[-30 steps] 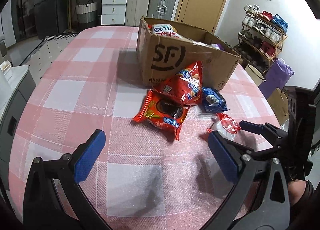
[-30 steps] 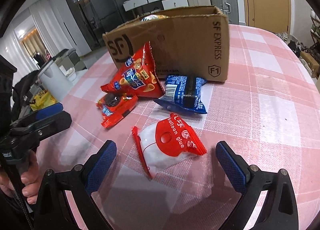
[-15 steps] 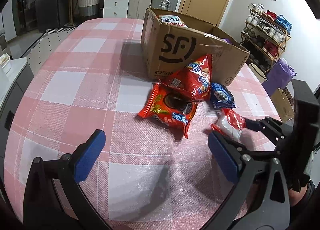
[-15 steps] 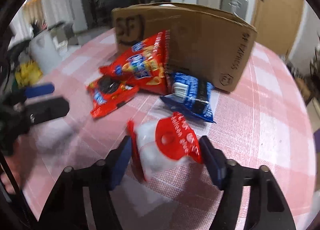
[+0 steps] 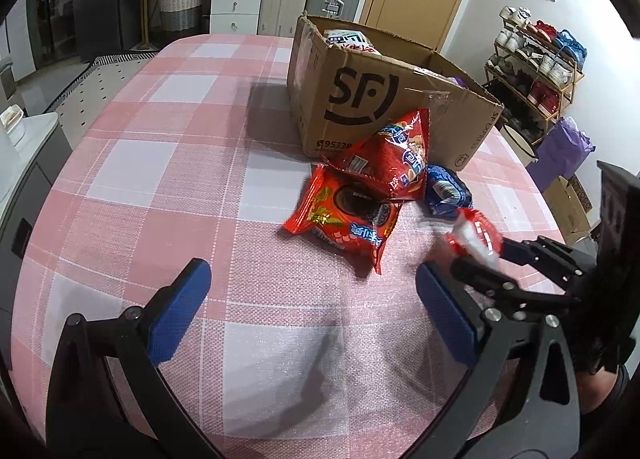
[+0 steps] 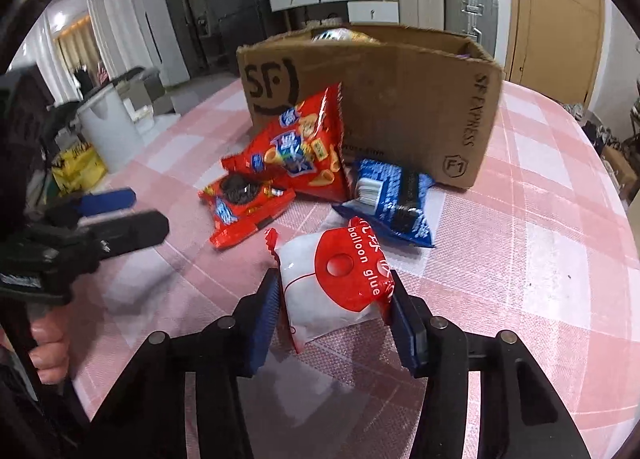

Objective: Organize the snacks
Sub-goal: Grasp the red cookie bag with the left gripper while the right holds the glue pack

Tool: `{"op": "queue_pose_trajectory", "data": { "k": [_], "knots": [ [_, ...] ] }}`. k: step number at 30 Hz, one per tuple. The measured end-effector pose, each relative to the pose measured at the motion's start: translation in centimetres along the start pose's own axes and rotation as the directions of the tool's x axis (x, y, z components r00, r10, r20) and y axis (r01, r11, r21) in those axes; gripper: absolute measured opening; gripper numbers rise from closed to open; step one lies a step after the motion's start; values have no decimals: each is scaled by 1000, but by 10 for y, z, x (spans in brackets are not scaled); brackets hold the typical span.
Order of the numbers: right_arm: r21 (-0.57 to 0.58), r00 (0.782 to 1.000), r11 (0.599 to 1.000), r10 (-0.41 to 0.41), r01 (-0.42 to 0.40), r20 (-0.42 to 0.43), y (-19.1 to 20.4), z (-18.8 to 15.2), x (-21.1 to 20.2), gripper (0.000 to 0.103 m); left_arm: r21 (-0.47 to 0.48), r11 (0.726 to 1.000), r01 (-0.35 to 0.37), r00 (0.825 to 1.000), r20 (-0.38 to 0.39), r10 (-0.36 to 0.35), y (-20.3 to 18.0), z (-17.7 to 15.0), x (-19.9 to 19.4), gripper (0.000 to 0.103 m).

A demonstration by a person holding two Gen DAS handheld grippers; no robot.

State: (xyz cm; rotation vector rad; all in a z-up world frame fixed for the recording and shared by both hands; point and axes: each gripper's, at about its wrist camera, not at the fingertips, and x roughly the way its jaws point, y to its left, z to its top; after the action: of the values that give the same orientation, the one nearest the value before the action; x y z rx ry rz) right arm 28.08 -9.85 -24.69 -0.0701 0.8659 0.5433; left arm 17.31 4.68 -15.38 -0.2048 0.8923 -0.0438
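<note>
My right gripper (image 6: 334, 317) has its jaws closing on a red-and-white balloon glue packet (image 6: 336, 287), and both blue pads press its sides. The same packet (image 5: 476, 235) shows in the left wrist view, pinched in the right gripper (image 5: 486, 249). Beyond it lie a blue cookie pack (image 6: 394, 205), a red chip bag (image 6: 300, 155) leaning on the cardboard box (image 6: 400, 99), and a red cookie pack (image 6: 244, 203). My left gripper (image 5: 310, 313) stands open above the pink checked tablecloth (image 5: 160, 179), with nothing between its fingers.
The open box (image 5: 384, 99) holds more snack packs at its far end. The table edge curves close on the left, with a white bin (image 6: 110, 131) beyond. A shoe rack (image 5: 536, 59) and a purple bag (image 5: 564, 147) stand to the right.
The right gripper's jaws have closed from wide open onto the balloon glue packet. The packet now sits a little higher and tilted. My left gripper stays open.
</note>
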Motion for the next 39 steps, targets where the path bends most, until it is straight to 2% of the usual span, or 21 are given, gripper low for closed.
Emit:
{"op": "queue_pose_trajectory", "data": {
  "k": [7,11,17,20,27,33,37,39],
  "knots": [
    [68,998,996,53,-55,36,-15,-6,-17,51,-16,1000,6,1000,-9,-6,4,12,7,102],
    [98,997,993,66,-71,51,-22,-12,-22,51,14,1000,11,1000,-11,-10,-1,21,13,102],
    [133,993,987,82,-92,80,-33,-17,-30,51,86,996,12,997,-79,-5,-16,36,44,102],
    [139,993,986,85,-96,86,-35,-18,-33,51,97,995,8,994,-106,2,-20,40,59,102],
    [150,993,984,88,-100,83,-39,-21,-33,51,118,993,3,993,-116,11,-28,49,79,101],
    [163,992,981,89,-103,89,-42,-22,-34,51,134,991,11,991,-134,7,-30,49,91,88],
    [173,992,980,84,-99,91,-45,-26,-36,51,146,988,47,991,-130,-28,-32,49,89,64],
    [178,993,979,79,-95,93,-46,-27,-38,51,161,985,61,990,-135,-39,-35,49,88,56]
  ]
}}
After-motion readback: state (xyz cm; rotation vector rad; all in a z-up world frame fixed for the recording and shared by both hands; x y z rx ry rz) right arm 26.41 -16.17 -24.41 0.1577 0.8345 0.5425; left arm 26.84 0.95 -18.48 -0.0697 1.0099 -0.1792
